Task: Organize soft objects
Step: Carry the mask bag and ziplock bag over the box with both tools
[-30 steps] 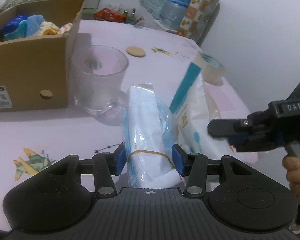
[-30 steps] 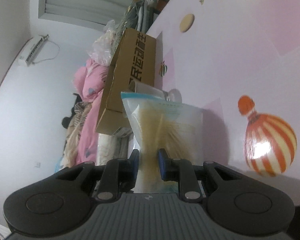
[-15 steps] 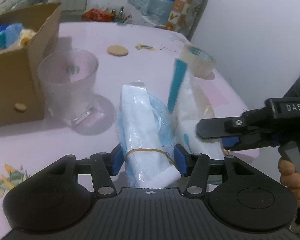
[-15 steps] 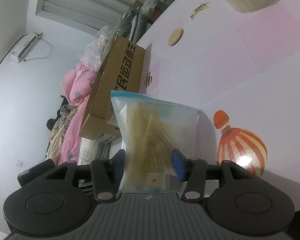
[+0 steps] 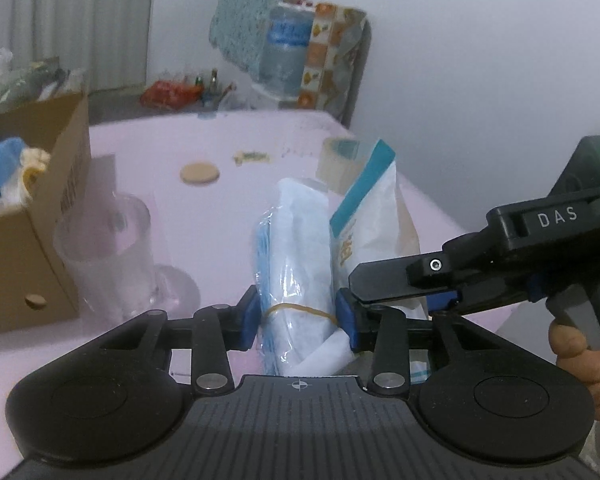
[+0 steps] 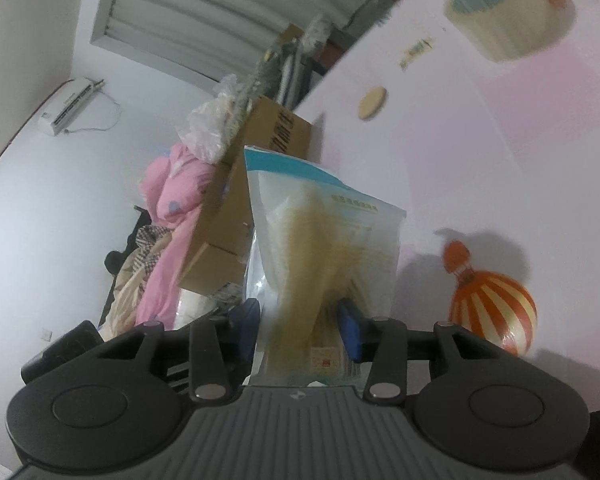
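1. We are holding the left gripper (image 5: 298,318) clamped on a clear plastic bundle (image 5: 296,256) of white and blue soft material, bound by a rubber band (image 5: 300,309) right at the level of the blue pads, which are pressing both its sides.
2. We are holding the right gripper (image 6: 298,330) around a zip bag (image 6: 328,256) with a teal top strip and yellowish contents; its jaws have just been closing a little, and its blue pads are meeting the bag on both sides, about half open.
3. In the left wrist view the right gripper is reaching in from the right, a hand (image 5: 584,356) curling around its handle, and the zip bag is standing just to the right of the bundle, touching it.
4. To the left of the bundle a clear glass (image 5: 108,256) is standing on the pink table (image 5: 228,216), just beside a cardboard box (image 5: 32,240) that is holding blue and cream cloths.
5. Farther off, a round wooden coaster (image 5: 199,174) is lying on the table, and a tape roll (image 5: 336,160) is sitting behind the zip bag, near the far right edge.
6. In the right wrist view an orange striped balloon print (image 6: 492,308) is showing on the table to the right of the bag.
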A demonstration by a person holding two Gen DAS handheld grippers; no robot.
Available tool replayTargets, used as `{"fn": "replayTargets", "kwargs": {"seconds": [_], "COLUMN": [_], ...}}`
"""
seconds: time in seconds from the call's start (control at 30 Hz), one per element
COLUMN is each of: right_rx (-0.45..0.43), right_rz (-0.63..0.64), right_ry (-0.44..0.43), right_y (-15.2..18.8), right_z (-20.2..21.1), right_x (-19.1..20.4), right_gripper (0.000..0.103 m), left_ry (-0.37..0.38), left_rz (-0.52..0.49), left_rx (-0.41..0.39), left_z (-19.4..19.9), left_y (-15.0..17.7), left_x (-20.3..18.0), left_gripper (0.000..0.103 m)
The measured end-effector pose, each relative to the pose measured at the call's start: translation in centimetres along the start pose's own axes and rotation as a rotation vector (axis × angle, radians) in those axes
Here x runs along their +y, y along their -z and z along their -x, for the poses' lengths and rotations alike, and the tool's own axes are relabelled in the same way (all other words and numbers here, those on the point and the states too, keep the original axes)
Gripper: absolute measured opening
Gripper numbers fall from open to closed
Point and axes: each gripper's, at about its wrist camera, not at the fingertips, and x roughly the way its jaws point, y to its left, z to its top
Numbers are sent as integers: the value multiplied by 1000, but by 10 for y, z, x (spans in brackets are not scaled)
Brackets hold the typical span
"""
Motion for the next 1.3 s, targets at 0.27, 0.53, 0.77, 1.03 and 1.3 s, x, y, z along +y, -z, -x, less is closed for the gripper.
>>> {"fn": "replayTargets", "kwargs": {"seconds": [0.27,0.53,0.77,1.03,1.3], "right_rx": [-26,6,119,283,419], "right_rz": [142,340,391,324,225], "right_ry": [-38,-185,-269,-161,10], "right_y": [-16,-50,-85,-121,-133], "right_z": [6,-31,-109,-220,-302], "right_x": [60,151,203,205,169], "right_gripper": [62,62,62,62,61], "left_ry": [-40,-177,-301,-309,-275], "left_rz": [12,83,180,353,483], "left_rx": [-150,-306,-315,-164,9], "left_z": [46,109,123,75,23], "left_y": [-25,-61,-91,-98,-82], "left_x": [7,47,112,209,274], "left_gripper": [39,39,39,39,39]}}
